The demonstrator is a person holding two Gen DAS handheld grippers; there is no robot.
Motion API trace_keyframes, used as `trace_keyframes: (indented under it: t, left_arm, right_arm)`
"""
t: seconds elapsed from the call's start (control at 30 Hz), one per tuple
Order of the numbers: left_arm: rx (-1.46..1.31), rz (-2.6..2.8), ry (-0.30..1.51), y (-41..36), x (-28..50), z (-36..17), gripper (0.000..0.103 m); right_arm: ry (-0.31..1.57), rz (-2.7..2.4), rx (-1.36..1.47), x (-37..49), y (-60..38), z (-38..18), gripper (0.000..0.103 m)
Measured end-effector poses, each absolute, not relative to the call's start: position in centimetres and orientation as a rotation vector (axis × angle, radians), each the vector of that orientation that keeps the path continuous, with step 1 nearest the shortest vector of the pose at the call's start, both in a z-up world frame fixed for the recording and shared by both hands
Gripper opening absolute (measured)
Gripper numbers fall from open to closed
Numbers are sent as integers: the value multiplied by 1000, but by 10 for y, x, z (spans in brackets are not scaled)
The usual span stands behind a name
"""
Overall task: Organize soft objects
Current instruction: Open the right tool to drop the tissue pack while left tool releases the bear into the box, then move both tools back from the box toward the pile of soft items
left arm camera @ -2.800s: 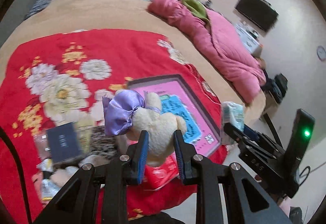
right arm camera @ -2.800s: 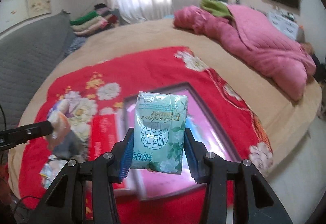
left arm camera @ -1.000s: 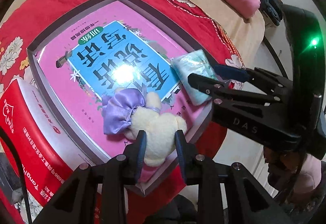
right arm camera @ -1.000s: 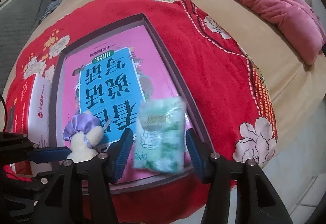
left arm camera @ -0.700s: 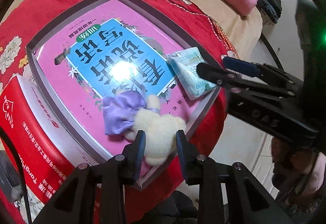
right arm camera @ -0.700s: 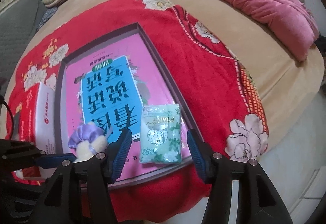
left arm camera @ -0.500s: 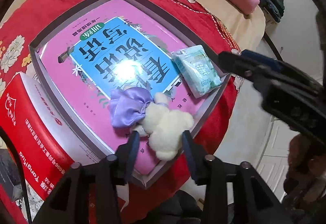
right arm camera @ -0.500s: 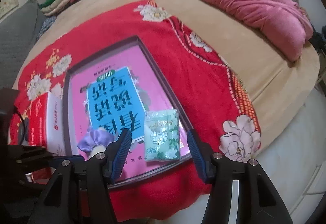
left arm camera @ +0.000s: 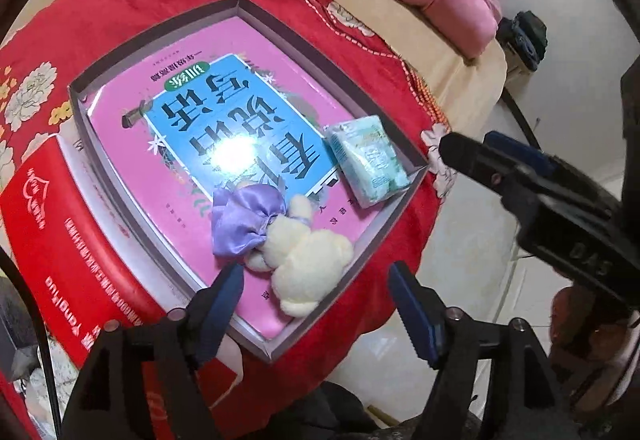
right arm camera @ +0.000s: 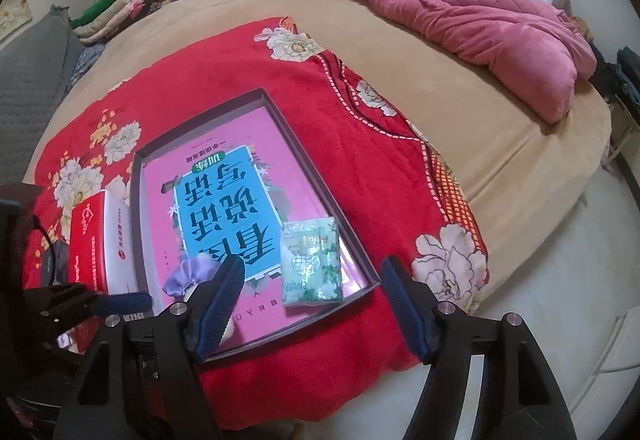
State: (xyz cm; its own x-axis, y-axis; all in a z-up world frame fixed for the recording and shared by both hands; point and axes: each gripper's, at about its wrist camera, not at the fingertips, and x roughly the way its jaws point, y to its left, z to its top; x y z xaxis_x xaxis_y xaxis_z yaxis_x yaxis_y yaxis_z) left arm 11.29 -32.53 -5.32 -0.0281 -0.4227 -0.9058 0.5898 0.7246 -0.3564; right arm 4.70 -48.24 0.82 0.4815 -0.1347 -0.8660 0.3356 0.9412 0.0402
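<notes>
Underneath everything lies a round bed [right arm camera: 500, 144] under a tan cover, with a fuzzy red blanket printed with pale flowers [right arm camera: 224, 76] spread over its near part, a quilted pink duvet [right arm camera: 480, 8] bunched at the far side and folded clothes [right arm camera: 116, 8] stacked by the curtained window. On the blanket a shallow grey cardboard box tray [left arm camera: 404, 204] with a glossy pink and blue printed bottom holds a fluffy cream plush toy with a satiny lilac bow [left arm camera: 308, 256] and, just beside it, a crinkly mint-green plastic tissue pack [right arm camera: 312, 260], both in the near end of the tray and lying free. Both tools have just been widening: the left gripper [left arm camera: 316, 300] stands spread above the plush without touching it, and the right gripper [right arm camera: 312, 292] stands wide above the pack, gripping nothing
</notes>
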Motion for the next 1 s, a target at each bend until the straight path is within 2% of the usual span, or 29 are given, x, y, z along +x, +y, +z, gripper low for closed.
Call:
trace_keyframes:
  t: [0.23,0.43,1.0]
  left_arm:
    - [126,-799,1317,-312,109,-26,75]
    - [85,-719,1255,-287,111,-4,81]
    - [34,-640,1168,-235,95,35,82]
  right_arm:
    - [1020,-294,198,42,-475,16,73]
    - [995,-308,140,38,-464,29,73]
    - [922,-340,21,23,-433,66,75]
